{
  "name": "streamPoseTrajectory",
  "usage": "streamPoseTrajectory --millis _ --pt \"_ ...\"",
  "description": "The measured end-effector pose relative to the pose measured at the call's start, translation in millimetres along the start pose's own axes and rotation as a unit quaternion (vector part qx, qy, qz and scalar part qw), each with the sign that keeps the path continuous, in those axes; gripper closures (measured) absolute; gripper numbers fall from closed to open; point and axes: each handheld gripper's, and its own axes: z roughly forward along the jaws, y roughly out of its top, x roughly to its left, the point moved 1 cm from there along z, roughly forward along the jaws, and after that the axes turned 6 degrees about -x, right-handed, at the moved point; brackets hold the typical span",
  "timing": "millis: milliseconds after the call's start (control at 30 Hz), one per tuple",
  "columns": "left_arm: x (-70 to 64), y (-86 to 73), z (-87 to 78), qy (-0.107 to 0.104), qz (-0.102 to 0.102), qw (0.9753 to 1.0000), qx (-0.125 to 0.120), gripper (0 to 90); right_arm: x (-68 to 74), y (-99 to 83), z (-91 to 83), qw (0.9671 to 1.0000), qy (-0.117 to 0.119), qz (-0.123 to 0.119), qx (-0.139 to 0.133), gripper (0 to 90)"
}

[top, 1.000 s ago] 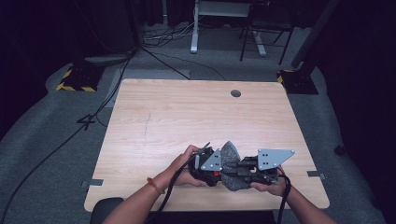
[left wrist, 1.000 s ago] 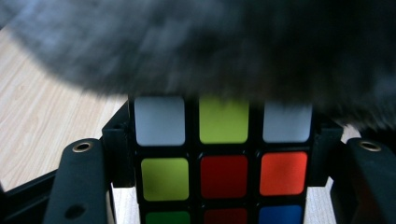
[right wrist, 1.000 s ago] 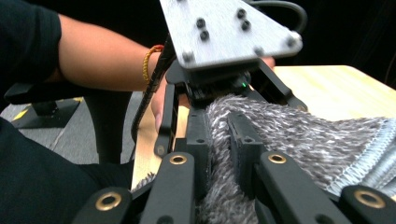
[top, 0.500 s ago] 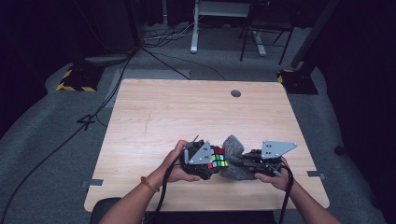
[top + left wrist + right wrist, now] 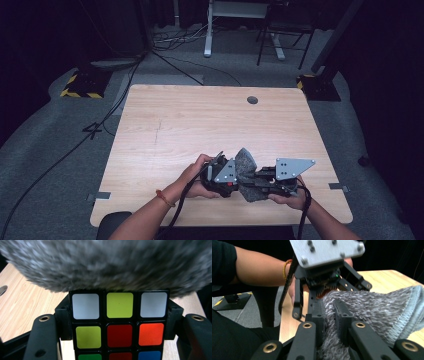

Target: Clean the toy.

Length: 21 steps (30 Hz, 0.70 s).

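one cube (image 5: pixel 119 326) (gripped) at pouch (image 5: pixel 107 265) mouth.

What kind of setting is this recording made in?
Probably a lab or studio: a lone wooden table on grey carpet, hazard-striped stand bases, loose floor cables and a dark surround.

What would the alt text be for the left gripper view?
A colour puzzle cube sits clamped between the left claw, its black jaws pressed against both sides, with white, yellow, red, orange, green and blue stickers facing the camera. A fuzzy grey cloth hangs blurred over the cube's far edge, above the wooden table.
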Motion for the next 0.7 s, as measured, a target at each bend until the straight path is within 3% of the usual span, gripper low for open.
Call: streamPoseTrajectory --millis 67,100,133,167,200,233,333,467,600,700 --pt "1.3 -0.1 -2.0 0.001 -0.003 1.0 -0.006 33.2 -0.6 0.1 -0.7 1.0 -0.004 0.0 0.0 80.7" --pt "2.5 0.0 -4.5 0.005 -0.002 0.9999 -0.009 33.2 -2.0 -0.3 -1.8 0.9999 -0.012 0.0 0.004 80.7" --pt "4.3 0.5 -10.0 0.009 -0.005 0.9997 -0.021 33.2 -7.6 -3.5 -5.0 0.9992 -0.037 0.001 0.014 80.7" --pt "4.3 0.5 -10.0 0.009 -0.005 0.9997 -0.021 33.2 -7.6 -3.5 -5.0 0.9992 -0.037 0.001 0.014 80.7" --pt "6.0 1.3 -15.7 0.016 -0.006 0.9994 -0.031 33.2 -16.2 -10.2 -9.0 0.9983 -0.052 0.013 0.024 80.7" --pt "6.0 1.3 -15.7 0.016 -0.006 0.9994 -0.031 33.2 -16.2 -10.2 -9.0 0.9983 -0.052 0.013 0.024 80.7" --pt "8.1 2.8 -23.9 0.016 -0.015 0.9982 -0.056 33.2 -30.5 -22.8 -14.4 0.9954 -0.081 0.026 0.043 80.8" --pt "7.7 3.2 -23.5 0.009 -0.014 0.998 -0.061 33.2 -32.5 -25.6 -12.9 0.9964 -0.066 0.039 0.035 80.7" --pt "9.2 0.4 -23.5 -0.003 -0.025 0.9972 -0.071 33.0 -30.3 -22.2 -14.9 0.9976 -0.045 0.053 0.006 80.8" --pt "7.8 -0.5 -20.2 -0.003 -0.023 0.9979 -0.061 32.7 -30.2 -18.7 -19.6 0.9971 -0.028 0.067 -0.023 80.8"
